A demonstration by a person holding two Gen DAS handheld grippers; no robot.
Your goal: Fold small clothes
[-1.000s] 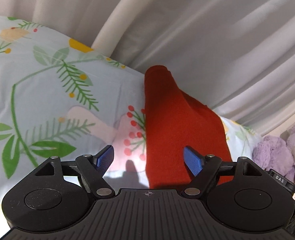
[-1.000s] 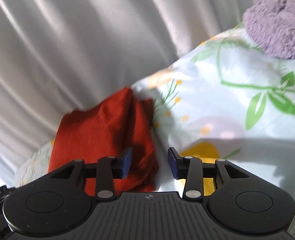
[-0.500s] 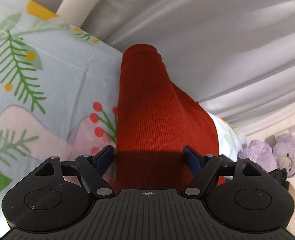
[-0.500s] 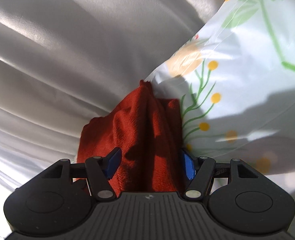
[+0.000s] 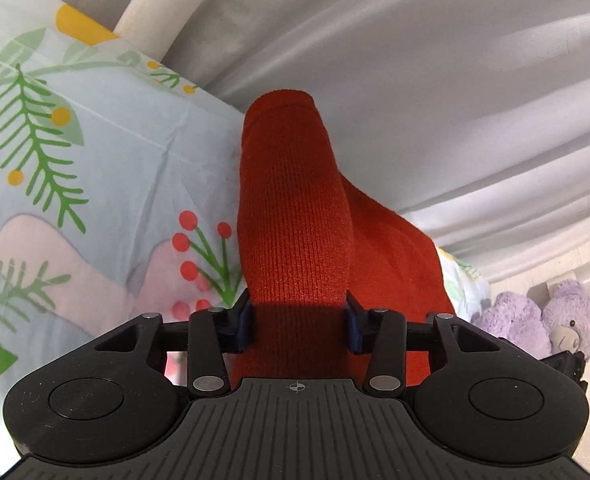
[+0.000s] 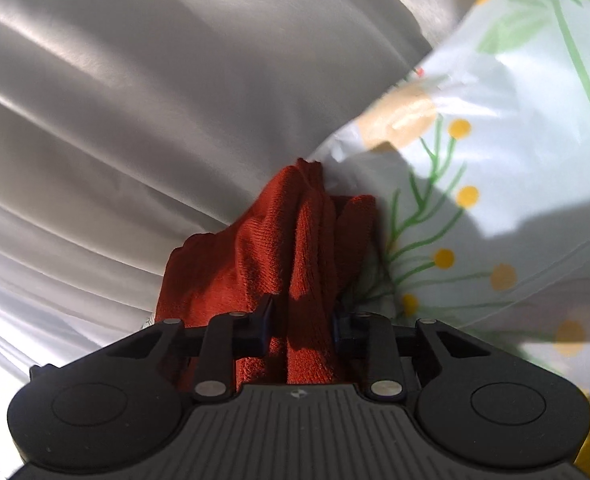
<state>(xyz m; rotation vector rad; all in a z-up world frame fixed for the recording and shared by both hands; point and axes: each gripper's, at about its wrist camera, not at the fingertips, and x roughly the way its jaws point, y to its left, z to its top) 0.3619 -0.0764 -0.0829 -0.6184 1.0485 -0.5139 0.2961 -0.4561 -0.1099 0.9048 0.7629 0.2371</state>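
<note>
A red knit garment [image 5: 295,216] lies on a floral sheet [image 5: 95,184] near a white curtain. In the left wrist view my left gripper [image 5: 299,326] has its blue-padded fingers closed against a long ribbed part of the garment that runs forward from the jaws. In the right wrist view my right gripper [image 6: 301,326] is closed on a bunched fold of the same red garment [image 6: 291,240], at the sheet's edge. The cloth inside both jaws is in shadow.
A white pleated curtain [image 5: 435,80] hangs behind the sheet and fills the left of the right wrist view [image 6: 135,100]. A purple plush bear [image 5: 567,320] sits at the far right. The floral sheet [image 6: 495,180] spreads to the right.
Both grippers moved forward onto the red garment and their jaws closed on it; a second ago both were open just short of the cloth.
</note>
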